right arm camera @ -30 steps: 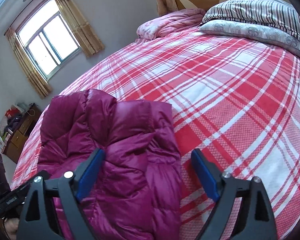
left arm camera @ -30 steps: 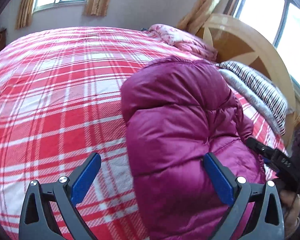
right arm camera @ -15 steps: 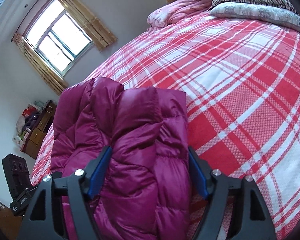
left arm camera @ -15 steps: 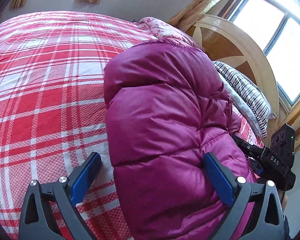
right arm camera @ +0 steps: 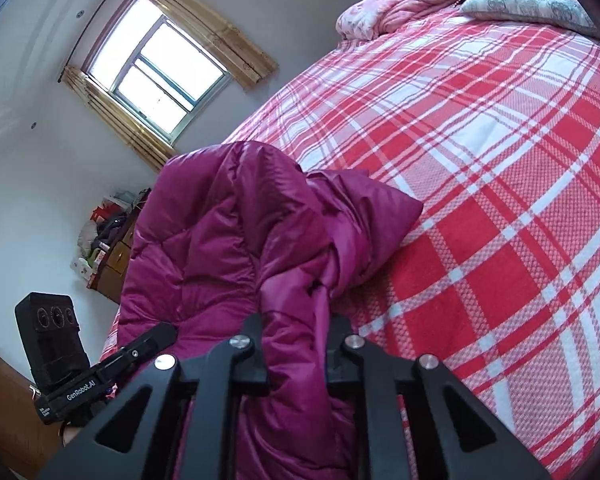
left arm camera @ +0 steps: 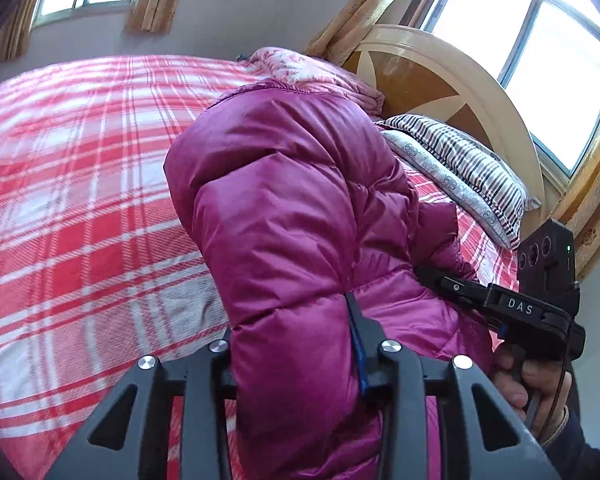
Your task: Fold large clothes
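My left claw (left arm camera: 296,356) has just closed on the magenta puffer jacket (left arm camera: 284,208); my right claw (right arm camera: 296,344) has just clamped its bunched edge above the plaid bed (right arm camera: 500,160).

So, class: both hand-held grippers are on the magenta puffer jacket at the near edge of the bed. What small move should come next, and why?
Probably lift both together and carry the near edge toward the pillows. The left hand-held gripper and right hand-held gripper have just been closing and now pinch the puffer jacket, which bunches unevenly on the plaid bedspread.

left gripper (left arm camera: 296,344) jaws just closed, right gripper (right arm camera: 296,344) likewise, both angled downward
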`<state>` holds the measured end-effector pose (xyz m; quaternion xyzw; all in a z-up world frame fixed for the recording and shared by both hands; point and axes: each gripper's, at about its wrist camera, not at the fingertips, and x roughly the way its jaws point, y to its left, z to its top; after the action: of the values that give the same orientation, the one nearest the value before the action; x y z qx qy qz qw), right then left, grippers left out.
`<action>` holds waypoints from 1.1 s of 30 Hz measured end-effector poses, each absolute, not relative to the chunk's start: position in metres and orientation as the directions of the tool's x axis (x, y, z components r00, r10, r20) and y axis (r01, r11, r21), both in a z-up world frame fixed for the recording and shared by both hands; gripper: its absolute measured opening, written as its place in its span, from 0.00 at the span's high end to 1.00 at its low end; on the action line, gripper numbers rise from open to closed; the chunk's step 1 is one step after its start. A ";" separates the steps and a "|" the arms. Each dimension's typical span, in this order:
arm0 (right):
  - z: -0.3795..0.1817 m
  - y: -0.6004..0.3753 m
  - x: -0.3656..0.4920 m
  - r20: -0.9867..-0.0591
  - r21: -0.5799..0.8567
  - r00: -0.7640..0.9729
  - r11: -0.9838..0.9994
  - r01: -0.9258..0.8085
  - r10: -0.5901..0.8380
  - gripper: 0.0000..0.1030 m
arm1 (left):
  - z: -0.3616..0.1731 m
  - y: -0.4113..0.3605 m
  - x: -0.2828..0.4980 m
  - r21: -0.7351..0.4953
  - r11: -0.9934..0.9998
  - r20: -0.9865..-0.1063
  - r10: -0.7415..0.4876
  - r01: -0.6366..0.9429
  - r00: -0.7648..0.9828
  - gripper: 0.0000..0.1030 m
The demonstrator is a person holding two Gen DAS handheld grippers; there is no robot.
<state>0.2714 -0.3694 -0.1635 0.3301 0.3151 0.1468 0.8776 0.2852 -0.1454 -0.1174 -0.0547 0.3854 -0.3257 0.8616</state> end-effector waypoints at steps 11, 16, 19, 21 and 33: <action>-0.123 -0.289 0.264 -0.357 0.664 0.728 0.707 -0.243 0.586 0.86 | -0.072 -0.068 0.239 -0.298 0.835 -0.586 -0.543 0.463 0.601 0.68; -0.114 -0.246 0.273 -0.341 0.661 0.683 0.682 -0.314 0.646 0.86 | -0.062 -0.032 0.221 -0.278 0.864 -0.561 -0.502 0.421 0.659 0.68; -0.113 -0.221 0.284 -0.342 0.661 0.653 0.667 -0.344 0.676 0.86 | -0.059 -0.013 0.213 -0.265 0.881 -0.550 -0.472 0.392 0.688 0.68; -0.114 -0.205 0.292 -0.343 0.663 0.634 0.657 -0.359 0.693 0.86 | -0.060 0.001 0.210 -0.270 0.889 -0.546 -0.459 0.371 0.701 0.68; -0.113 -0.112 0.333 -0.370 0.636 0.525 0.621 -0.458 0.766 0.86 | -0.065 0.073 0.203 -0.276 0.933 -0.535 -0.350 0.232 0.769 0.68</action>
<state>0.3325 -0.1125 -0.1129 0.2380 0.3235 0.3644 0.8402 0.2034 0.0734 -0.0650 -0.0975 0.3024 -0.1556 0.9353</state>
